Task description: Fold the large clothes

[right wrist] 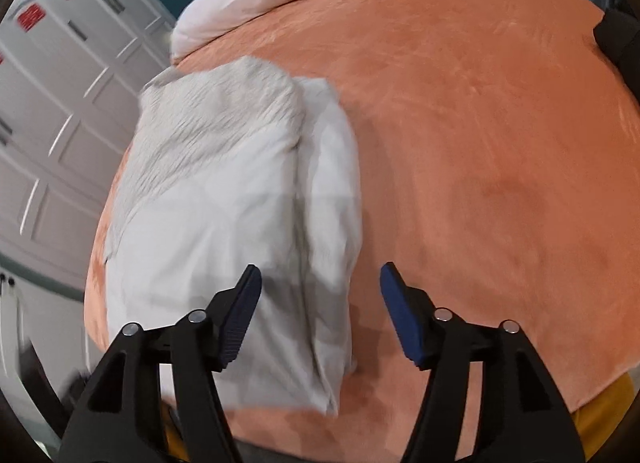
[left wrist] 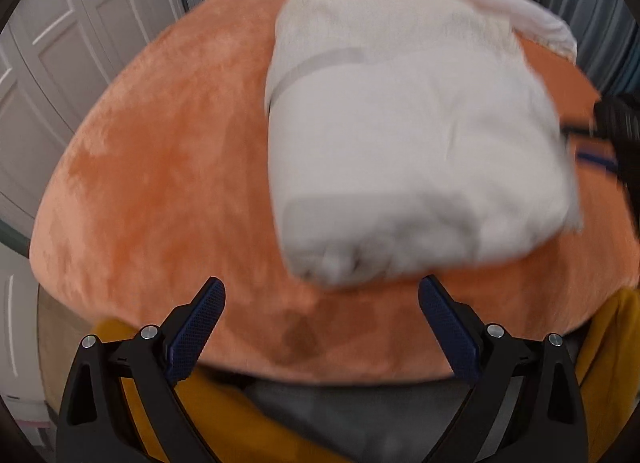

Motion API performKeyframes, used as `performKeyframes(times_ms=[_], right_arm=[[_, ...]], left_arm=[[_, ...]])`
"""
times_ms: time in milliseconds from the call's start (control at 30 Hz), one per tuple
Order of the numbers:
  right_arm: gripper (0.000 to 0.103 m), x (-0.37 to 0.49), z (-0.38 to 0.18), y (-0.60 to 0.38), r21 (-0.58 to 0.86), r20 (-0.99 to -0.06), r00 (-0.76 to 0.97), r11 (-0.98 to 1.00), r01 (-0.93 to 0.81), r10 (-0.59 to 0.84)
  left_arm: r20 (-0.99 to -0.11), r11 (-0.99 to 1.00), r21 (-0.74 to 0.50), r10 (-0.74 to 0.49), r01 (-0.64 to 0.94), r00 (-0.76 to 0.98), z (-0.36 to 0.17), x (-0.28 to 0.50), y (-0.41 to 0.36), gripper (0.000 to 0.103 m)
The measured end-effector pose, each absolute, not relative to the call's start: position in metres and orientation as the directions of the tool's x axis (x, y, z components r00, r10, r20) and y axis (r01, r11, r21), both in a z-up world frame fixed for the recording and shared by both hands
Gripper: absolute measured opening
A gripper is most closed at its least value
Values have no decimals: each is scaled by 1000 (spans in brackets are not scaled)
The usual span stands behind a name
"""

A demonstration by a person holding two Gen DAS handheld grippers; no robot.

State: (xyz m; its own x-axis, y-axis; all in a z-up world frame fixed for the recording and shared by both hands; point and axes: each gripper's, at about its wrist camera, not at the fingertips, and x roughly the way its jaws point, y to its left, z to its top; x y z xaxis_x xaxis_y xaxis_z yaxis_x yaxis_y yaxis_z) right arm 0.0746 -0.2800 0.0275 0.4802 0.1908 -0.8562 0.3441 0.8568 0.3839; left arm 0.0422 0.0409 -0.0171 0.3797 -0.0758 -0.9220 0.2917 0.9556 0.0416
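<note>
On orange blanket (left wrist: pixel 152 183): one folded garment (left wrist: pixel 408 151).

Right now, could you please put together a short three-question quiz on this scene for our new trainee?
1. True or false: the folded white garment lies on the orange blanket.
2. The left gripper is: A) shut on the garment, B) open with nothing between its fingers, C) shut on the blanket.
3. Fill in: in the right wrist view, the right gripper stands open over the garment's near ____ edge.

Key:
1. True.
2. B.
3. Right: the folded edge sits between the open fingers, unpinched.
</note>
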Motion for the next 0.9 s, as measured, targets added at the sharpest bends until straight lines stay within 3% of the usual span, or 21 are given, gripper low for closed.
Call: performKeyframes(times_ms=[167, 300, 367, 433, 567, 767, 900], right_arm=[[60, 113, 18, -277, 436, -840, 487, 831, 345, 238], [28, 128, 12, -272, 428, -838, 497, 837, 340, 226], [22, 124, 15, -264, 375, -848, 501, 863, 337, 173], [22, 123, 6, -260, 353, -858, 488, 872, 339, 158], [35, 132, -13, -258, 344, -873, 461, 869, 355, 157], [32, 118, 23, -243, 275, -868, 491, 898, 344, 78], [33, 85, 51, -217, 295, -836, 538, 913, 280, 105]], left_arm=[[-916, 968, 128, 32, 214, 399, -39, 56, 53, 94], [-912, 973, 91, -4, 210, 411, -34, 88, 57, 94], [-887, 954, 154, 19, 256, 461, -31, 101, 48, 95], [-857, 938, 227, 64, 263, 511, -34, 114, 44, 95], [-870, 955, 197, 66, 223, 489, -48, 141, 53, 98], [-861, 937, 262, 118, 232, 495, -28, 128, 44, 91], [-866, 948, 225, 87, 227, 492, -11, 106, 45, 91]])
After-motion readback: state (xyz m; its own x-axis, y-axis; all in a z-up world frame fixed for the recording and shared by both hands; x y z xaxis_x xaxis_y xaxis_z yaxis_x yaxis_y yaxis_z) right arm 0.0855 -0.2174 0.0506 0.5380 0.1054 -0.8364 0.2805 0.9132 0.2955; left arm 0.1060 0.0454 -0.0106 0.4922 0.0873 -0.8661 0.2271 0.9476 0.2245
